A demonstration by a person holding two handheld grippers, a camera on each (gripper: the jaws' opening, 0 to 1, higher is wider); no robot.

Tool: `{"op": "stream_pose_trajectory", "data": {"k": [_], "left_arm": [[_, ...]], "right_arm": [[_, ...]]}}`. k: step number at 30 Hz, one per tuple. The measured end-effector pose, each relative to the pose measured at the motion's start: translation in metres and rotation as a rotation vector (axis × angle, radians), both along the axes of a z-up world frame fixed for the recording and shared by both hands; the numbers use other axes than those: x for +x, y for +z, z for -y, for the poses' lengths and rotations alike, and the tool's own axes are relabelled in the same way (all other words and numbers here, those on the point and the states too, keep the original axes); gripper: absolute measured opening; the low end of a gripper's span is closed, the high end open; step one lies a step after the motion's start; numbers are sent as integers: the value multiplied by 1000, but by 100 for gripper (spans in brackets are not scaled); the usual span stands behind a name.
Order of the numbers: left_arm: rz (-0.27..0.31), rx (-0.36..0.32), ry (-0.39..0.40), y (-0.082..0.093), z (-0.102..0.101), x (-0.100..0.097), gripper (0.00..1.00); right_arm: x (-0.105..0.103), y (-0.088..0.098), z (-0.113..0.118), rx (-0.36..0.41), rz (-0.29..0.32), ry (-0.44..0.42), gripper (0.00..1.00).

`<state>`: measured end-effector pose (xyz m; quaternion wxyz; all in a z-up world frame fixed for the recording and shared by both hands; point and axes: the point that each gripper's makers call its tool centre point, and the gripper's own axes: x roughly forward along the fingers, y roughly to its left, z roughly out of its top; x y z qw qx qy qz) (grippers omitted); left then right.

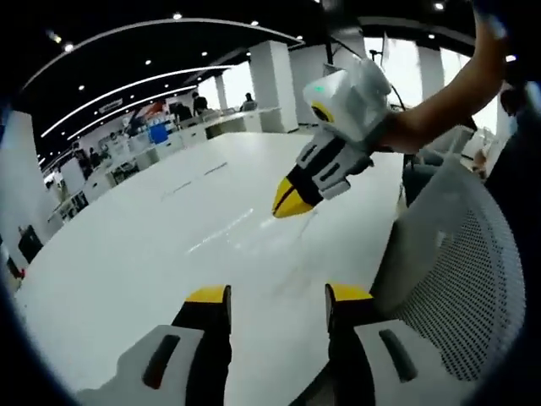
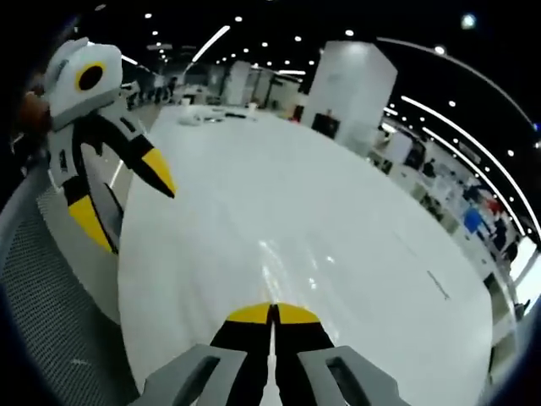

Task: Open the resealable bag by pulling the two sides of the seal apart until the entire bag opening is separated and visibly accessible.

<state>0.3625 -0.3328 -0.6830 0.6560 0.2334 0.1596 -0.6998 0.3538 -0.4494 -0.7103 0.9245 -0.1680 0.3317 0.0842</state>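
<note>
Left gripper view: left gripper fingers are spread over white surface; right gripper fingers are clenched, nothing visibly grasped; mesh chair is seen beside.

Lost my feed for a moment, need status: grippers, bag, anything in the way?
Left gripper open, above white table. Right gripper shut, jaws together, nothing visibly gripped. Bag not made out. Mesh chair beside the table edge.

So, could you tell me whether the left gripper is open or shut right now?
Open. In the left gripper view, the left gripper has its yellow-tipped jaws apart, with the white table showing between them and nothing held.
</note>
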Motion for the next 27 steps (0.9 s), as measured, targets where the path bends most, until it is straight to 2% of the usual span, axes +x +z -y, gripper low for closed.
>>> {"op": "stream_pose_trajectory", "data": {"k": [2, 3, 5, 12, 18, 27], "left_arm": [[-10, -1, 29, 0, -3, 5, 50], [-44, -15, 76, 1, -3, 10, 50], [-72, -24, 101, 2, -5, 15, 53], [-78, -42, 131, 8, -8, 25, 61], [-77, -40, 143, 9, -9, 30, 61], [-79, -12, 158, 3, -14, 35, 62]], "right_arm": [[5, 1, 7, -35, 6, 9, 0], [7, 2, 9, -35, 7, 7, 0], [13, 2, 17, -54, 6, 7, 0], [32, -1, 33, -90, -2, 16, 0], [42, -5, 45, -143, -19, 41, 0], [50, -16, 56, -138, -40, 21, 0]]}}
